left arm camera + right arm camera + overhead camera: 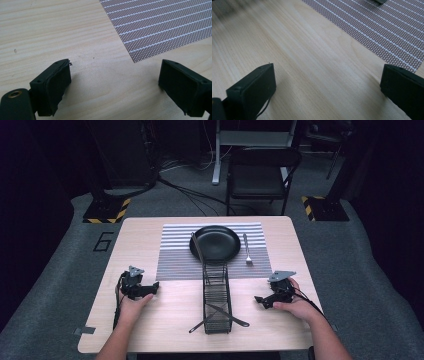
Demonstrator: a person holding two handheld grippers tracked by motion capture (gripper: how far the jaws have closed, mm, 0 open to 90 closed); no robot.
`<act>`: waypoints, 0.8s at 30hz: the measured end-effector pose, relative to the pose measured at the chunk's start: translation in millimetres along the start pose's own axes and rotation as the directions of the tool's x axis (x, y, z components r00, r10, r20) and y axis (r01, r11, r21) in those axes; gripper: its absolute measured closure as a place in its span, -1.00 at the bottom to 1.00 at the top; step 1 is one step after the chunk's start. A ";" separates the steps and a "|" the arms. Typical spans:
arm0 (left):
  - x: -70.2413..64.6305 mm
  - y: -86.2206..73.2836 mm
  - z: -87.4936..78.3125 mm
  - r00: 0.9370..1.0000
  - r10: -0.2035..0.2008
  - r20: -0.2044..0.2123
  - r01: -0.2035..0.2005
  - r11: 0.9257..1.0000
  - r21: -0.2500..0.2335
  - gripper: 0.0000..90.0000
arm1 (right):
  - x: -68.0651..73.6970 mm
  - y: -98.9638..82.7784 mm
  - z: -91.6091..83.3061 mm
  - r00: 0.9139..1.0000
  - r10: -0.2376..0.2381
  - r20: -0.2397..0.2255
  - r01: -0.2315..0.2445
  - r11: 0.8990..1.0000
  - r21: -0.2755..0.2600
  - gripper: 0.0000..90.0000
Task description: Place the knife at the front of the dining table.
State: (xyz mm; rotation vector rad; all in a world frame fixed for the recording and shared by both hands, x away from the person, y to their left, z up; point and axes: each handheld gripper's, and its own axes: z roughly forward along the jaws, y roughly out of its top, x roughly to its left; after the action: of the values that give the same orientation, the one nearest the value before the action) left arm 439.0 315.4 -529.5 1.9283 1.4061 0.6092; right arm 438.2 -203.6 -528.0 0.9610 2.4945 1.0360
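Nearest the person, both claws are sitting low on the wooden desk [170,315], one in each hand. The left claw [150,289] is standing spread with nothing between its jaws; in the left gripper view bare wood is lying between them and a corner of the striped placemat [160,27] is reaching in just beyond. The right claw [262,300] is also standing spread and empty, with the placemat's edge lying ahead of it in the right gripper view.

Between the two claws, well apart from each, a black wire cutlery basket [216,297] is lying on the desk, with dark utensils [220,314] crossing at its near end. Beyond the basket, a black plate [215,243] is resting on the placemat, a fork [246,249] lying just beside it on the right claw's side. Past the left claw, a "6" [103,241] is showing on the grey floor by the desk's far corner.
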 end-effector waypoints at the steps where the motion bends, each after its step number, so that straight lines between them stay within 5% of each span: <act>1: 0.0 0.0 0.0 1.000 0.000 0.000 0.000 1.000 0.000 -0.76 | 0.3 -0.1 -0.1 1.000 0.002 0.001 -0.002 1.000 0.000 -1.00; 15: -0.2 -0.1 -0.2 1.000 0.001 0.002 -0.001 1.000 -0.001 -0.74 | 0.1 0.0 0.0 1.000 0.001 0.000 -0.001 1.000 0.000 -1.00; 24: 0.5 -1.0 -2.1 1.000 -0.007 -0.005 0.007 1.000 -0.022 -0.52 | 0.1 0.0 0.0 1.000 0.001 0.000 -0.001 1.000 0.000 -1.00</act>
State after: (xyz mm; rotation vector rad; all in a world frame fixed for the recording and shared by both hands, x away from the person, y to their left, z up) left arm 437.0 316.5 -528.9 1.9051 1.4026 0.6241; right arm 438.1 -203.6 -528.0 0.9619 2.4944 1.0370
